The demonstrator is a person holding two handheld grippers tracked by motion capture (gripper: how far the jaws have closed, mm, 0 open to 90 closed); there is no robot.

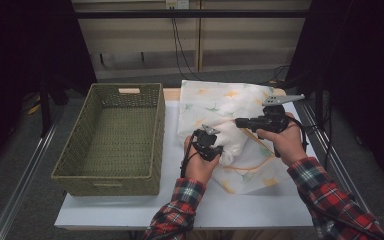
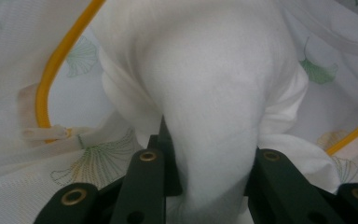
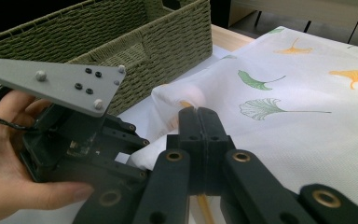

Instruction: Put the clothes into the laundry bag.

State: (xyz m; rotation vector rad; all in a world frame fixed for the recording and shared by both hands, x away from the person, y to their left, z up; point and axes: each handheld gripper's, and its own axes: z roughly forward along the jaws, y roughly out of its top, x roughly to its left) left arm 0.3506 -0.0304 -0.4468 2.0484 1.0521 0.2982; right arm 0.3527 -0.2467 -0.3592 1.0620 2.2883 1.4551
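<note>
A green woven basket (image 1: 111, 137) sits just to the left of the left gripper, standing open with a cut-out handle in its far wall, and in the right gripper view its wall (image 3: 121, 42) rises beyond the jaws. It rests on a white table (image 1: 180, 200) whose bare surface lies under and nearer than both grippers, with a strip of wooden edge at the far side. Beyond the grippers, black cables (image 1: 180, 50) hang down a pale wall panel (image 1: 140, 37)
</note>
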